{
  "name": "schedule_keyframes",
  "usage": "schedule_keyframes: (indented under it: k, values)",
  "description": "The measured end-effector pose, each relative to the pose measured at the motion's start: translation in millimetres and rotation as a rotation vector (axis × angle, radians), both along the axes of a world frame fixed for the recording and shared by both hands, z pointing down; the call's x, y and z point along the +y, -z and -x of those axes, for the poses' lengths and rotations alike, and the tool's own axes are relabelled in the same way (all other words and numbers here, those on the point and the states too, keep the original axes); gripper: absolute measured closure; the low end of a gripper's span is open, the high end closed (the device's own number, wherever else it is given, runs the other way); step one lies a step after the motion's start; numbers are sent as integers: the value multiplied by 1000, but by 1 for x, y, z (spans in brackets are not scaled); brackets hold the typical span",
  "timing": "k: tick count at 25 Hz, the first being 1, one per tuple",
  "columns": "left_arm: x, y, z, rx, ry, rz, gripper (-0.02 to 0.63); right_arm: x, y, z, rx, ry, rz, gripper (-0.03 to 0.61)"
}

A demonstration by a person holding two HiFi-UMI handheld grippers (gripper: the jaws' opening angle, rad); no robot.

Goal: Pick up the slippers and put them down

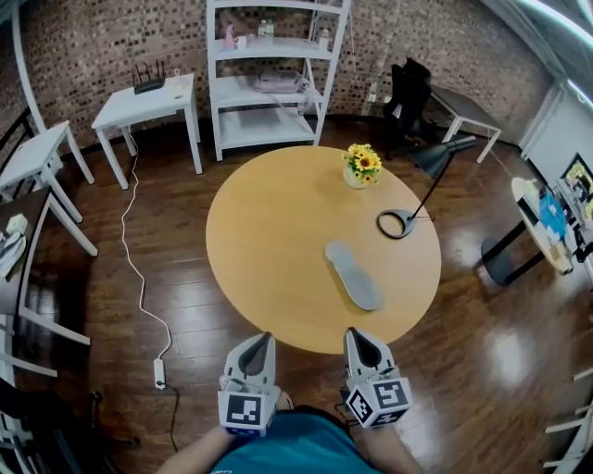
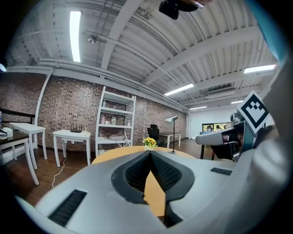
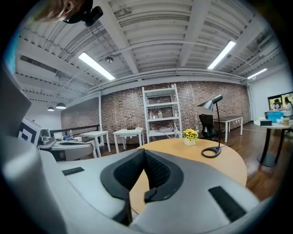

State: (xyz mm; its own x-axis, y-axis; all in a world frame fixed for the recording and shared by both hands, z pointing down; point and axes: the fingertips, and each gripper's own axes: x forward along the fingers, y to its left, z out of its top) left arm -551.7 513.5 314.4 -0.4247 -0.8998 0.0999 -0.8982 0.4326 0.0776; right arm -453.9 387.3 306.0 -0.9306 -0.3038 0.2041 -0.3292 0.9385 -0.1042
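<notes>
Left claw [image 1: 267,337] and right claw [image 1: 356,332] both pinched closed, empty, at worktop [image 1: 269,231] near edge; one grey slipper [image 1: 353,275] lies flat mid-worktop, ungripped, so either pick pending or drop done.

no readable words, brands or numbers anywhere.
printed signs only:
- left marker [image 1: 245,410], black-and-white square of coded blocks, on cube of left gripper [image 1: 266,337]; no letters or digits.
- right marker [image 1: 390,395], same kind, on cube of right gripper [image 1: 353,332]; also in left gripper view, upper right; no letters or digits.

too small to read:
- monitor [image 1: 576,180], far right, lit.
- bottles [image 1: 266,28] on top level of white shelf unit [image 1: 274,102].
</notes>
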Motion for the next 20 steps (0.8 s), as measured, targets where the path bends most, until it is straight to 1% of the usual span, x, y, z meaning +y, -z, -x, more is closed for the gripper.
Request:
schedule_keyframes:
  k: [5, 8, 10, 13, 17, 20]
  values:
    - [-13, -6, 12, 3, 14, 18, 609, -22, -6, 4, 30, -10, -19, 569]
    - [-34, -14, 16, -12, 20, 40, 609, -53, -12, 6, 37, -16, -53, 569]
    - [-60, -15, 17, -23, 37, 41, 609, -83, -16, 8, 32, -5, -57, 569]
    - [-111, -13, 12, -18, 65, 35, 609, -131, -23, 9, 48, 22, -53, 568]
    - [-185, -15, -1, -61, 55, 48, 609, -197, -43, 10, 70, 56, -64, 566]
    - [-231, -23, -3, -66, 57, 53, 609, -236, -65, 16, 109, 89, -72, 557]
